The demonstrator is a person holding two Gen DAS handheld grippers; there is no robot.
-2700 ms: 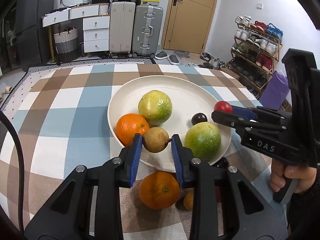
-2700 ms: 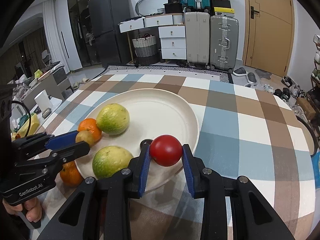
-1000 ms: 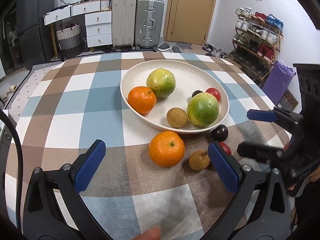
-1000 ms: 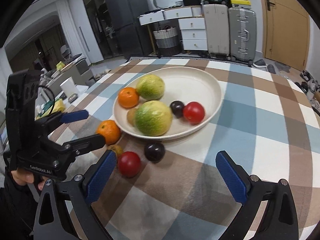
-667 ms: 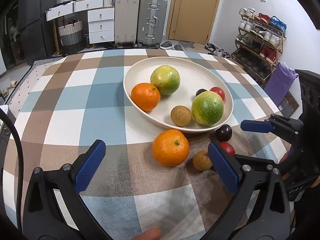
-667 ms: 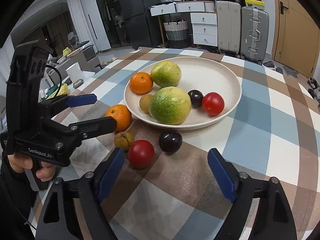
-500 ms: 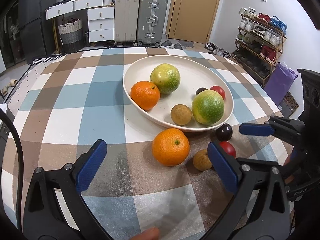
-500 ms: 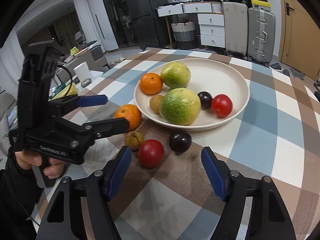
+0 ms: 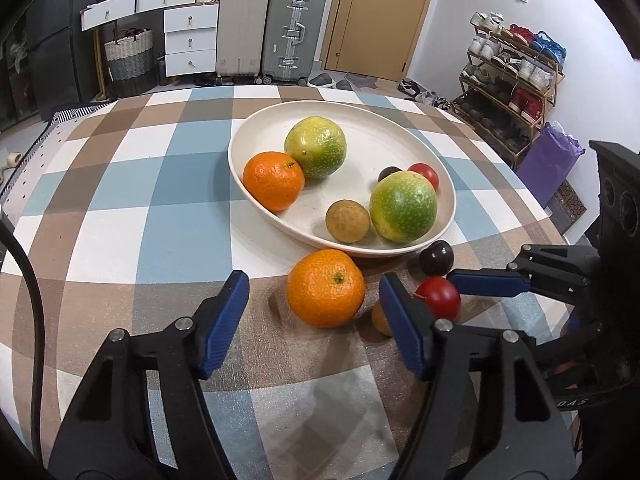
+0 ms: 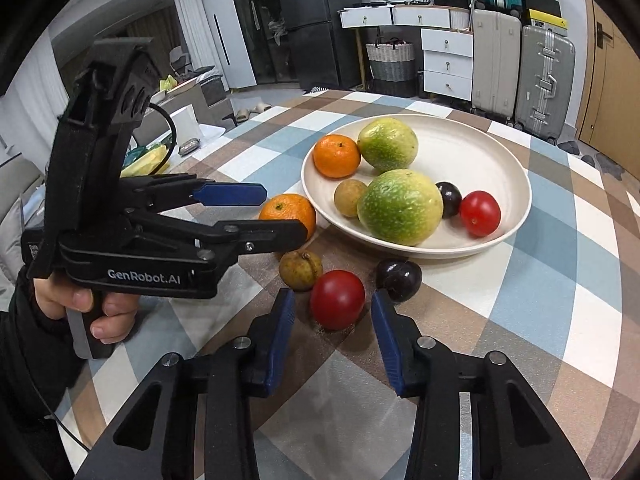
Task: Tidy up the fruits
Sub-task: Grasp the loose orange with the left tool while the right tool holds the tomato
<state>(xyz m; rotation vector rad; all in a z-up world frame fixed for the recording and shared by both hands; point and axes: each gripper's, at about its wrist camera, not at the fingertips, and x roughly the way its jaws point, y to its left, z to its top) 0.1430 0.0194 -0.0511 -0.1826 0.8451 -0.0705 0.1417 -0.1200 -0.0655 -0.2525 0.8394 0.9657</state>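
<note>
While both sit low over checked table [image 9: 120, 240], left tool [image 9: 314, 312] spread wide w/ loose orange [image 9: 326, 288] between pads, right tool [image 10: 333, 320] agape around red tomato [image 10: 337, 299], nothing gripped.

A home: suitcases [image 9: 294, 28], shoe rack [image 9: 516, 88], fridge [image 10: 316, 20], checkered dining table [image 9: 120, 200].

brown fruit [image 10: 300, 270] and dark plum [image 10: 399, 275] crowd the tomato [image 10: 337, 299] sideways.
</note>
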